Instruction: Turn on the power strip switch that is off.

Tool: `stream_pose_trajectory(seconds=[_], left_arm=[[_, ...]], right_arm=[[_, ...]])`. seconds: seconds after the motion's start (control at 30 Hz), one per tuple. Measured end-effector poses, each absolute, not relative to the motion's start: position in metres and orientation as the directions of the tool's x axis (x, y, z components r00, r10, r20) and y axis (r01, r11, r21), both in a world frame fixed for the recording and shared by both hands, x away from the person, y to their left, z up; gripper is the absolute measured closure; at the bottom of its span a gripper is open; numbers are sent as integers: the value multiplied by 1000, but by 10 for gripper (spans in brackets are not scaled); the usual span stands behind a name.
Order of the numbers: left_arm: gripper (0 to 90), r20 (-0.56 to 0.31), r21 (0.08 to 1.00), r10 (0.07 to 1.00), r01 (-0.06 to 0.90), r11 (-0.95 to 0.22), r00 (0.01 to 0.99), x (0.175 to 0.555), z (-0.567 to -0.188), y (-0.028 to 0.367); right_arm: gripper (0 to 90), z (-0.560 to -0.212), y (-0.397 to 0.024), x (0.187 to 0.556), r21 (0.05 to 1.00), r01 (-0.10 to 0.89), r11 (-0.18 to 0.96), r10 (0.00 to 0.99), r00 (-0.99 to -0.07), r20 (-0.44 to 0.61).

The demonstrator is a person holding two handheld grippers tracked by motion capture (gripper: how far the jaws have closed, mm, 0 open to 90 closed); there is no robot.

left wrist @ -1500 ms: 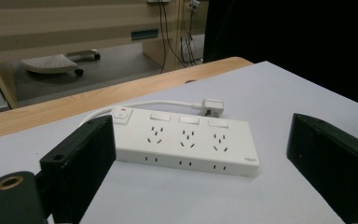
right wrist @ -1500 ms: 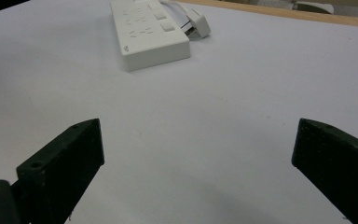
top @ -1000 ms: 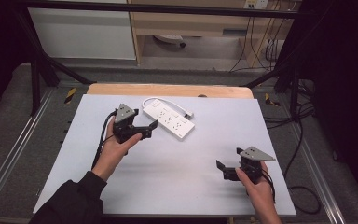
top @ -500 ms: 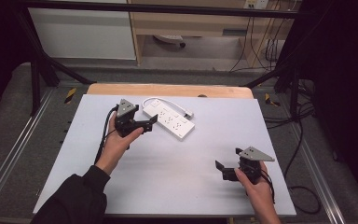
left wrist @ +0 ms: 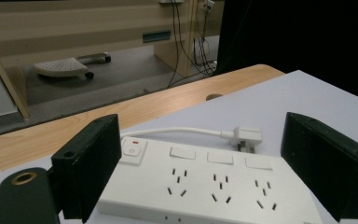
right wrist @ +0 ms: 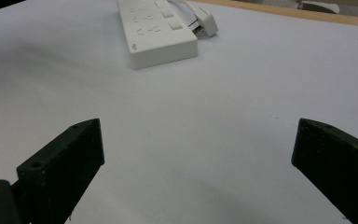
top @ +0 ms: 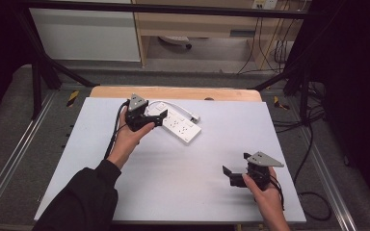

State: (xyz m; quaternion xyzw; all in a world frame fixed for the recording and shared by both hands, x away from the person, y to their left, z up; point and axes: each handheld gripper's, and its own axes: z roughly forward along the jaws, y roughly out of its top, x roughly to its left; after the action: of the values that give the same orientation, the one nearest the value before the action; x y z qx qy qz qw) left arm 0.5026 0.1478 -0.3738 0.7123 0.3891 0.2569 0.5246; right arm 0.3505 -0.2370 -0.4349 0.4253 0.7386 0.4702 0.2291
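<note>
A white power strip lies on the far middle of the white tabletop, its cord looping behind it to a white plug. My left gripper is open at the strip's left, switch end. In the left gripper view the strip stretches away between the wide-apart jaws, with the plug beyond it. My right gripper rests open near the table's front right, far from the strip. In the right gripper view the strip and plug lie far ahead, with bare table between the jaws.
A wooden edge borders the tabletop's far side. Black frame bars and metal rails flank the table. Cables hang off the right side. A cabinet stands behind, with a wheeled base on the floor.
My left gripper has moved away from me and slightly right, up to the strip's switch end. The right gripper has stayed in place.
</note>
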Motion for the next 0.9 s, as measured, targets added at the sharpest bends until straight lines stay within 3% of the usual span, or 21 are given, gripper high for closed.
stream_pose_trajectory(seconds=[0.37,0.9], left_arm=[[134,-27,948,836,281,-153,548,534,-382,139],[133,-4,941,839,286,-181,544,552,-388,122]], right_arm=[[29,-434,-238,348,893,408,189,844,-533,65],[30,-434,-238,348,891,415,185,842,-534,74]])
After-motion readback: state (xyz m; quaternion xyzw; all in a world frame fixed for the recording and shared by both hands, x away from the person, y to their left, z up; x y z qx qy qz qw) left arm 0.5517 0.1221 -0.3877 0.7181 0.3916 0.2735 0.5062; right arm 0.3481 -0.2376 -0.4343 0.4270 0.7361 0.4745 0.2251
